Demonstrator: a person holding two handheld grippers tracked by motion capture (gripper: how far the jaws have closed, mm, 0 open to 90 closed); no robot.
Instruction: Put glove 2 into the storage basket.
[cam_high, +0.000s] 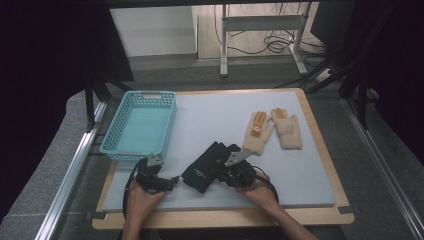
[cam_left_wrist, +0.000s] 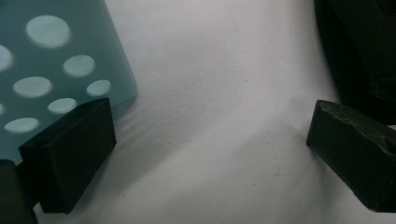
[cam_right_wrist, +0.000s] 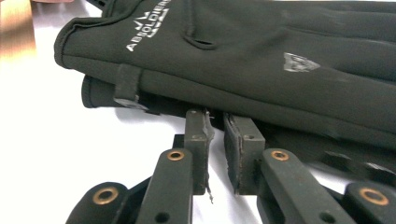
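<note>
The black gloves (cam_right_wrist: 261, 60) carried white print near the cuff of the upper one, readable in the right gripper view as "ABSOLDIER", though the first and last letters were not sharp. A small chevron-like mark sat above that word, and a pale shield-shaped emblem lay farther along the same glove, its details too small to read.

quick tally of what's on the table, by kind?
Black gloves: 2, stacked
Tan gloves: 2
Blue basket: 1
Total: 5
</note>
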